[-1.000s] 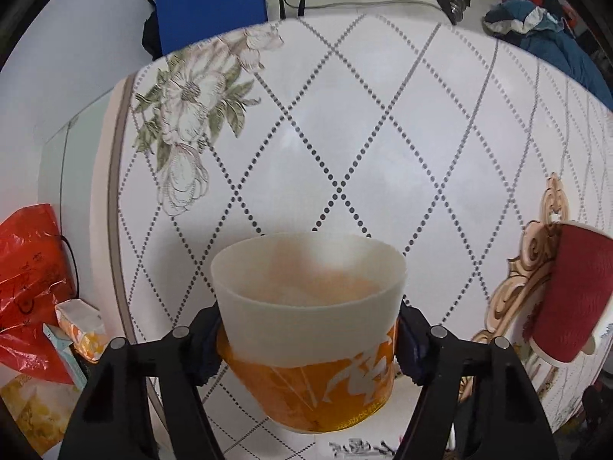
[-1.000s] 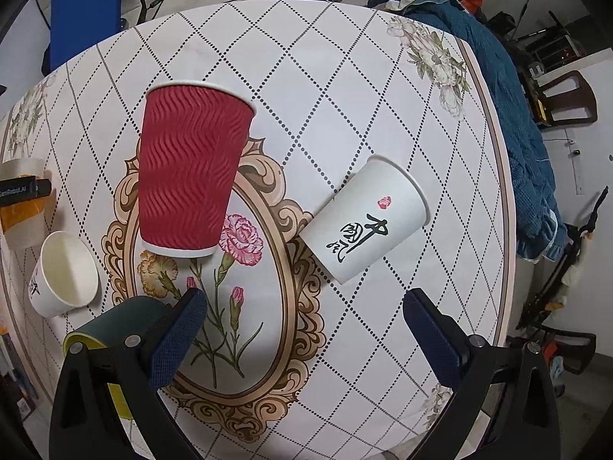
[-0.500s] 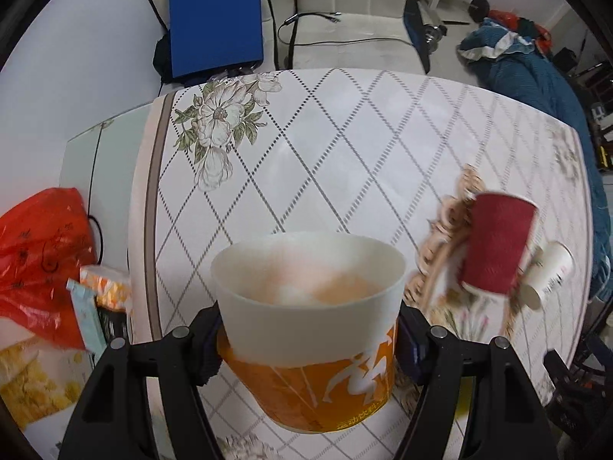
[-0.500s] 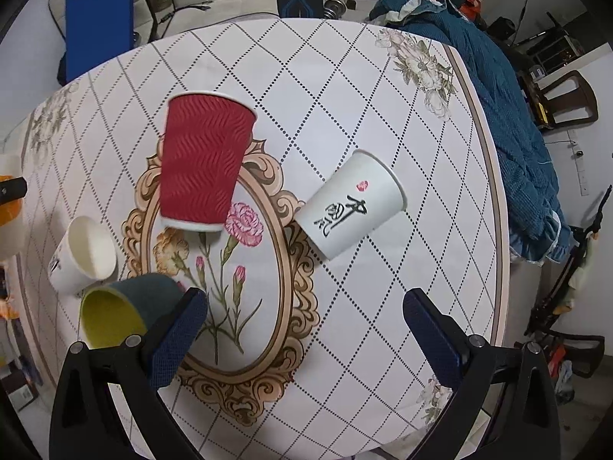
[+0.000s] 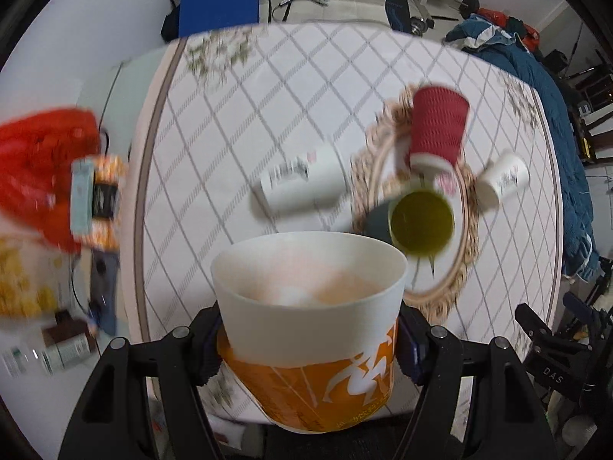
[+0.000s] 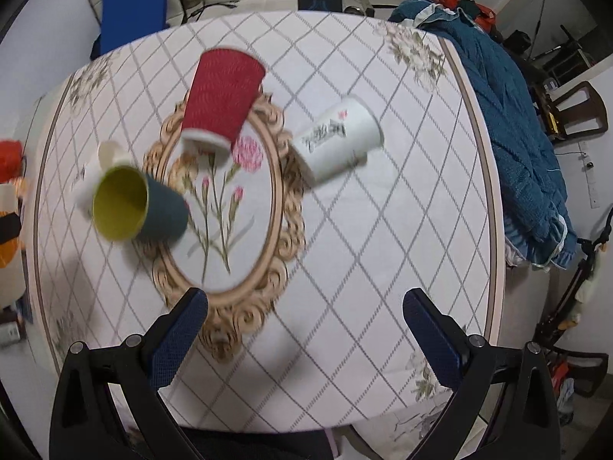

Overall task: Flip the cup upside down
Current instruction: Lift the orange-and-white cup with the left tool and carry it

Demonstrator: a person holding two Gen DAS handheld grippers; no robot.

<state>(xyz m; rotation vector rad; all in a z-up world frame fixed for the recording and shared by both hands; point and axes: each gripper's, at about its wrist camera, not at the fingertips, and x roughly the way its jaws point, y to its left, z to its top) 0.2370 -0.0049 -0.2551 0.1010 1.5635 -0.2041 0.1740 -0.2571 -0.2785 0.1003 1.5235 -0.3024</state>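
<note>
Both cameras have pulled back and up over the last second, so far more of the table (image 5: 237, 122) now shows in each view.

Left wrist view: the left tongs (image 5: 308, 339) are clenched on the orange and white cup (image 5: 310, 349), pads pressing its two sides, mouth facing away from the camera and the cup held above the near table edge. Its inside looks empty, only a pale orange glow through the wall. Beyond it a white cup (image 5: 302, 188) lies on its side, a dark cup with a yellow-green inside (image 5: 420, 224) lies with its empty mouth toward the camera, a red ribbed cup (image 5: 438, 134) leans nearby, and another white cup (image 5: 502, 184) lies further right.

Right wrist view: the right tongs (image 6: 304, 339) hang released, jaws wide apart, holding nothing, over the flowered oval.

I judge the cup is lifted and mid-carry, not yet turned over. Next the wrist must roll until the mouth faces down, then lower the rim flat onto a bare patch of table before letting go.
</note>
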